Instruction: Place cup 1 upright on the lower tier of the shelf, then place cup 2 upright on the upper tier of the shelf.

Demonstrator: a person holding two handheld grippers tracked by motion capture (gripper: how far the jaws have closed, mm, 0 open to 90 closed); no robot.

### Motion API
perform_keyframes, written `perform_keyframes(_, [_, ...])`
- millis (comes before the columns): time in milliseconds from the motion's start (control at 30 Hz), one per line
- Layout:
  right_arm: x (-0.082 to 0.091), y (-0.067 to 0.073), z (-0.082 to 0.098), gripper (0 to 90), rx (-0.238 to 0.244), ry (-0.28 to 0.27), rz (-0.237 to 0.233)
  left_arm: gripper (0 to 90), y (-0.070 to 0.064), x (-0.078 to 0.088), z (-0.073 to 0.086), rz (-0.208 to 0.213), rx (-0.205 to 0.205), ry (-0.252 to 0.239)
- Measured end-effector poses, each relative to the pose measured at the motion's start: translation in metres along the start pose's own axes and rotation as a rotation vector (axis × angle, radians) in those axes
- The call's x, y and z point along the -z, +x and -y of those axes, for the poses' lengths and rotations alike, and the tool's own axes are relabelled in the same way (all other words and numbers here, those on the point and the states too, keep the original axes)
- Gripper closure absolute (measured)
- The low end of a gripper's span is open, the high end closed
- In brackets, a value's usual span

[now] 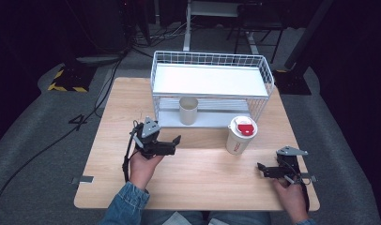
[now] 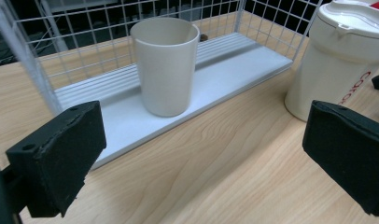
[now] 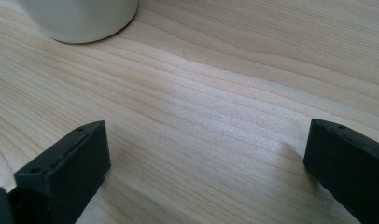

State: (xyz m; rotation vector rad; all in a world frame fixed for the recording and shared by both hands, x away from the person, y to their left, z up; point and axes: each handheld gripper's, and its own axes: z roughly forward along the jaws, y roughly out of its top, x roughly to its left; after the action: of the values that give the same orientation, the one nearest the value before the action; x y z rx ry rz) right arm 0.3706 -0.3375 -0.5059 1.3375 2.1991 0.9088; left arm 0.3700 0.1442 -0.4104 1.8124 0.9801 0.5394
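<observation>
While both my grippers wait low over the wooden bench [image 1: 198,183], I am lining up on two cups ahead of them. My left gripper [image 1: 172,143] sits toward the bench's left edge, its jaws spread wide and holding nothing. Straight ahead of it, well apart from the jaws, a plain beige cup [image 2: 165,65] stands upright and open-topped on the bottom shelf of a white wire rack [image 1: 268,79] at the bench's far edge. I judge this cup light, rigid and smooth-walled, so slippery; I would take it around the middle of its wall, with modest squeeze.

Right of it, on the bare bench just in front of the rack, stands a lidded white travel cup [image 1: 240,136] with a red patch on its lid. It looks taller and top-heavy, possibly holding liquid, so I would grip it below the lid.

My right gripper [image 1: 263,169] rests near the bench's right front corner, jaws likewise wide and empty, with the travel cup's base [image 3: 80,18] ahead and to the left of them.
</observation>
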Motion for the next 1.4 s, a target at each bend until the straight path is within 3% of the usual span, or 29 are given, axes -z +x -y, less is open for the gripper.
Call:
perform_keyframes(267, [0.000, -0.001, -0.001, 0.5, 0.012, 0.001, -0.013, 0.1, 0.006, 0.020, 0.017, -0.004, 0.004, 0.052])
perform_keyframes(400, [0.000, -0.003, 0.000, 0.9, 0.020, -0.001, -0.027, 0.3, 0.006, 0.026, 0.026, -0.027, 0.002, 0.064])
perform_keyframes(500, [-0.001, -0.004, -0.001, 0.1, 0.020, 0.001, -0.023, 2.2, 0.008, 0.031, 0.034, -0.063, -0.023, 0.082])
perform_keyframes(700, [-0.002, -0.004, -0.002, 0.0, 0.015, 0.000, -0.020, 2.4, 0.013, 0.038, 0.045, -0.060, -0.005, 0.089])
perform_keyframes(1133, [0.000, -0.003, -0.001, 0.1, 0.016, 0.001, -0.022, 2.4, 0.015, 0.037, 0.054, -0.047, -0.022, 0.140])
perform_keyframes(1400, [0.000, -0.003, -0.001, 0.1, 0.016, 0.002, -0.021, 2.2, 0.022, 0.037, 0.072, -0.047, -0.003, 0.226])
